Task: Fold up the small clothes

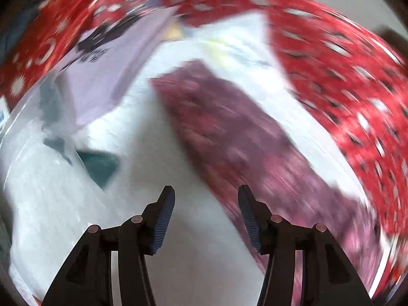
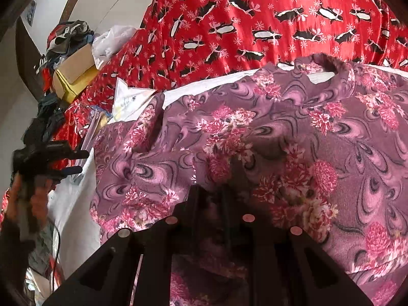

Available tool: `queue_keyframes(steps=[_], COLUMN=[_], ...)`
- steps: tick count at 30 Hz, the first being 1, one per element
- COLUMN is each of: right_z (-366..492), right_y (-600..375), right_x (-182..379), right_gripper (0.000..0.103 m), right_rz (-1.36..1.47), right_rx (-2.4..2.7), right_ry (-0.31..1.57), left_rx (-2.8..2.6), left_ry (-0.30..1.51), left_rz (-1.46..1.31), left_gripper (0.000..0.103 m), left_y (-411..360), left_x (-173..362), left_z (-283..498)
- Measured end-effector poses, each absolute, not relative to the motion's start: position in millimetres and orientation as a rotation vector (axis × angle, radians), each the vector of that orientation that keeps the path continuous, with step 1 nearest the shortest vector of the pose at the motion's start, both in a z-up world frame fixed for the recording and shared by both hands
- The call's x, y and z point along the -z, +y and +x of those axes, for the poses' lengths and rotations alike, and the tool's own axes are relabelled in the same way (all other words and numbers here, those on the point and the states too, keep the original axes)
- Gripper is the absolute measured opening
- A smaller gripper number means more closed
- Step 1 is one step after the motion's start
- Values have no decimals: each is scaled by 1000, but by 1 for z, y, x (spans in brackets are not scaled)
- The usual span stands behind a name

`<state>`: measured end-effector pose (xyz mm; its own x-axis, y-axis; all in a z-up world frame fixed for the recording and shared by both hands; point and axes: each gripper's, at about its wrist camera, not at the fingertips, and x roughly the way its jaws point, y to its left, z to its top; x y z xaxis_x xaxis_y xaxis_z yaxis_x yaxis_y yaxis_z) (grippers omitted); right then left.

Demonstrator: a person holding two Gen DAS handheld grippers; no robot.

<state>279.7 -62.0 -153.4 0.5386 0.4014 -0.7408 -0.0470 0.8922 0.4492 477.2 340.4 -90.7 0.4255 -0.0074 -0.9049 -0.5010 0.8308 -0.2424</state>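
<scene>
Red penguin-print fabric (image 2: 255, 20) backs the scene, white sheet (image 1: 193, 255) under our work area. Purple floral garment (image 2: 267, 132) lies spread on that sheet, neckline toward the red cloth. Our right claw (image 2: 216, 193) sits on the garment; its tips are sunk in fabric, so we cannot tell clenched or released. Our left claw (image 1: 206, 199) hovers released, nothing between fingers, just beside the garment's edge; left view is motion-blurred. Cardboard box (image 2: 76, 68) and clothes pile up at far left.
</scene>
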Motion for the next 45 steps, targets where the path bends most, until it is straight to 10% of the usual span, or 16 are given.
queue_keyframes(steps=[9, 10, 12, 25, 45], right_z=[277, 276, 275, 282, 206], right_y=[-67, -68, -69, -70, -246], right_x=[156, 155, 156, 148, 125], right_gripper=[18, 18, 18, 18, 31], right_rz=[449, 453, 462, 461, 437], right_rx=[-302, -304, -308, -298, 6], right_ry=[939, 938, 934, 1003, 951], left_rx=[-348, -354, -335, -270, 167], left_ry=[1040, 1030, 1026, 876, 845], left_rz=[-693, -684, -668, -570, -360], left_gripper=[61, 56, 5, 3, 4], left_y=[368, 367, 364, 336, 81], left_x=[123, 124, 127, 32, -80], left_z=[521, 522, 522, 440, 334])
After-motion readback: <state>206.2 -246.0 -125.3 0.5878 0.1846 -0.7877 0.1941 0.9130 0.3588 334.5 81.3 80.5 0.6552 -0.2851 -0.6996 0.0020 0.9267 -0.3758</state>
